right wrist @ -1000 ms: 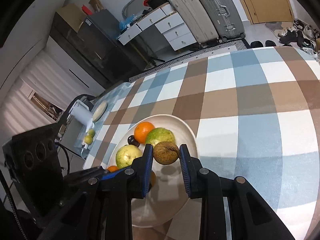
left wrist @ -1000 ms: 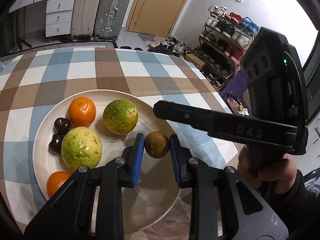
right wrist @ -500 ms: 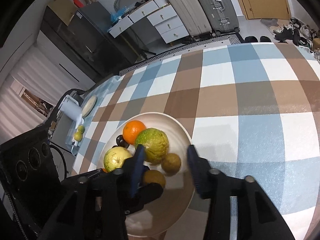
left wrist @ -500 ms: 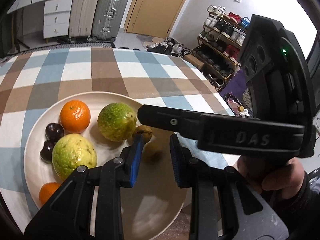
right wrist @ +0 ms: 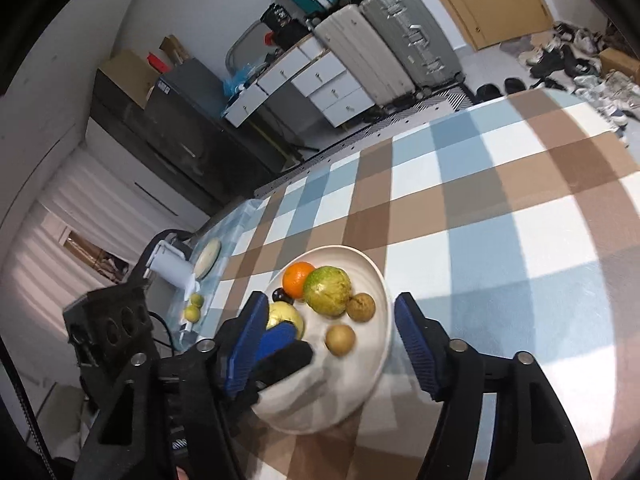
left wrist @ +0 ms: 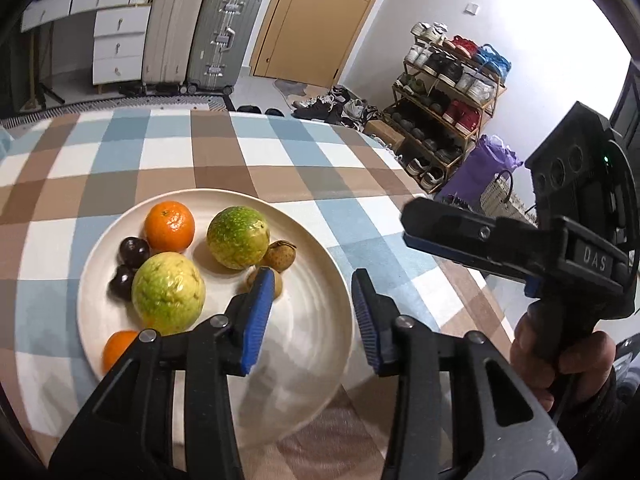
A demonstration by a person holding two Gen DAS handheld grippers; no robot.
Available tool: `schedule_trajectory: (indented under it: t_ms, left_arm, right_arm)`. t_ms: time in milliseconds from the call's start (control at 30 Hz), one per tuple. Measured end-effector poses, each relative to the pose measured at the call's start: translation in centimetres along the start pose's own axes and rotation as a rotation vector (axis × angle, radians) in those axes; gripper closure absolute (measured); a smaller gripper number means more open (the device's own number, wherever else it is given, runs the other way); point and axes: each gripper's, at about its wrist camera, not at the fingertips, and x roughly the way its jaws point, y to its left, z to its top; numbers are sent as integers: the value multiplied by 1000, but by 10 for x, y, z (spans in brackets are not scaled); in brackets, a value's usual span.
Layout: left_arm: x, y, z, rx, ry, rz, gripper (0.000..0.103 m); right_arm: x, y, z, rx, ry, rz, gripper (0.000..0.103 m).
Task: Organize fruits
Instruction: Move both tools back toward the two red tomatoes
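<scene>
A cream plate (left wrist: 320, 344) on the checked tablecloth holds an orange (left wrist: 169, 226), a green-orange citrus (left wrist: 238, 237), a yellow-green fruit (left wrist: 168, 291), two dark plums (left wrist: 134, 249), a second orange (left wrist: 118, 347) and two small brown fruits (left wrist: 282, 255). One brown fruit (right wrist: 340, 339) lies loose beside the other (right wrist: 361, 307). My left gripper (left wrist: 312, 316) is open and empty above the plate's near side. My right gripper (right wrist: 328, 344) is open and empty above the plate (right wrist: 376, 280); it also shows in the left wrist view (left wrist: 500, 248).
The table edge runs along the right, with a shoe rack (left wrist: 448, 112) and purple bag (left wrist: 480, 172) beyond. Suitcases (left wrist: 200, 36) and drawers stand at the back. A side surface (right wrist: 192, 280) with small green fruits lies left of the table.
Both grippers let go of their small brown fruits, which now lie on the plate. Both jaws opened wide and the grippers drew back from the plate.
</scene>
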Motion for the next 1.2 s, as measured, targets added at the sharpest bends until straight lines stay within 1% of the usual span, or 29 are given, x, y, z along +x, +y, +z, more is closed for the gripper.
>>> schedule_trajectory:
  t_ms: [100,133,167,233,300,400,467,500,567,600,633,833,933,1033,1100,1200]
  left_arm:
    - [-21,-9,-5,25,-22,13,57]
    - [-29,-12,-7,30,-31,17,50]
    - [-37,-15,-9,35,-42,24,47]
    - [-54,-21,-14,45,-70,42,33]
    - [-69,-29,-18,64,-84,53,27]
    - [-88,-43,-25,107,-83,67,23]
    - [-103,-51,-29,120,-91,76,19]
    - [-108,-54,-31,122,-95,81,17]
    - [-122,-61,-38,126,-103,87,11]
    - [-126,-64,-40,125,-105,85,5]
    - [-133,-67,-44,123,-110,84,1]
    - [-162,-77,-68,118,-128,106,1]
    - [-176,-77,-82,106,-140,121,1]
    - [-184,-76,-96,85,-135,125,1]
    - [-188,-76,-106,77,-115,115,1]
    - [-197,-79,-121,83,-111,110,1]
  right_arm:
    - [-20,4,-12,0,-28,-4,34]
    - [-25,5,-16,1,-38,-5,34]
    - [-33,7,-21,-2,-51,-8,33]
    - [-45,12,-31,-13,-76,-16,24]
    - [-60,21,-42,-41,-109,-33,19]
    - [-81,35,-57,-89,-147,-77,18]
    - [-97,42,-68,-104,-187,-82,17]
    - [-102,44,-73,-106,-195,-78,13]
    - [-114,51,-86,-116,-210,-83,11]
    - [-117,53,-90,-121,-214,-91,10]
    - [-123,57,-97,-128,-219,-103,10]
    - [-147,70,-128,-152,-256,-109,8]
    - [-155,78,-142,-178,-271,-129,7]
    - [-161,87,-157,-210,-287,-164,4]
    - [-162,92,-167,-227,-284,-179,4]
    - [-162,98,-179,-241,-266,-192,4]
